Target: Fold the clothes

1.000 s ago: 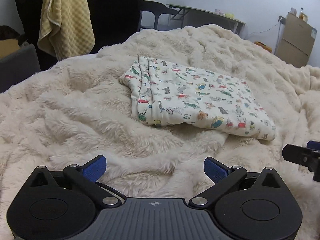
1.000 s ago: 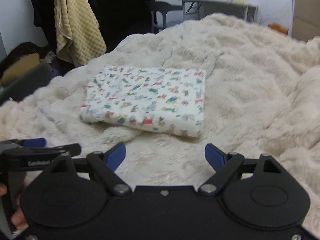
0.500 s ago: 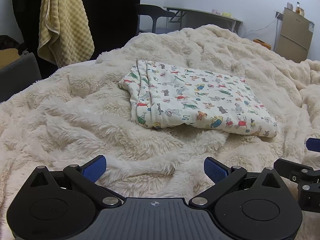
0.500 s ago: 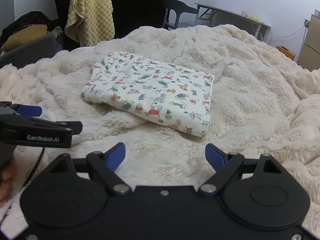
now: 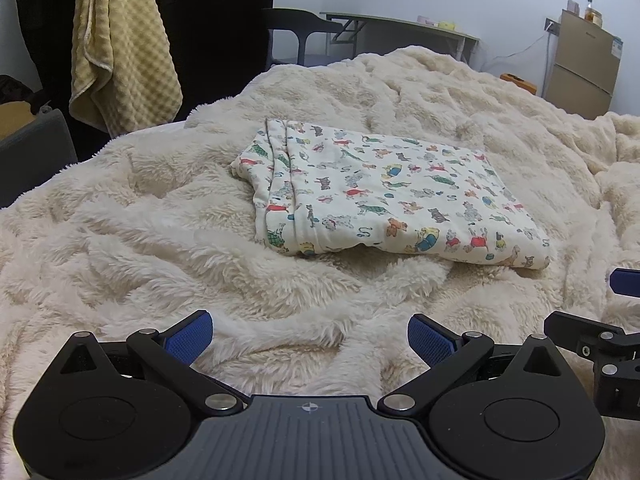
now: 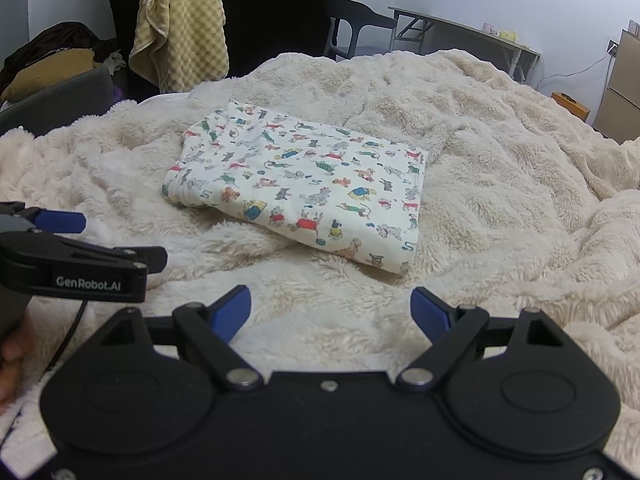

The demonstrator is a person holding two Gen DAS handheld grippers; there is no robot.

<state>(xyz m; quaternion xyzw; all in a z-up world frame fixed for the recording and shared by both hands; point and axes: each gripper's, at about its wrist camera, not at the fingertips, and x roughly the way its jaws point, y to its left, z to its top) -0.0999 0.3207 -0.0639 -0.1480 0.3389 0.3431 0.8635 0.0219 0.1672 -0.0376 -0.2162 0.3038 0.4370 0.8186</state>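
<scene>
A folded white garment with a colourful dog print lies flat on a cream fluffy blanket; it also shows in the right wrist view. My left gripper is open and empty, held above the blanket well short of the garment. My right gripper is open and empty, also short of the garment. The right gripper shows at the right edge of the left wrist view, and the left gripper shows at the left of the right wrist view.
A yellow checked towel hangs at the back left beside dark clothes. A black chair and a folding table stand behind the bed. A brown cabinet is at the back right. A grey seat is at the left.
Both grippers have drawn back and lifted a little from the garment and stayed open. The right wrist view has swung so the garment sits nearer its centre.
</scene>
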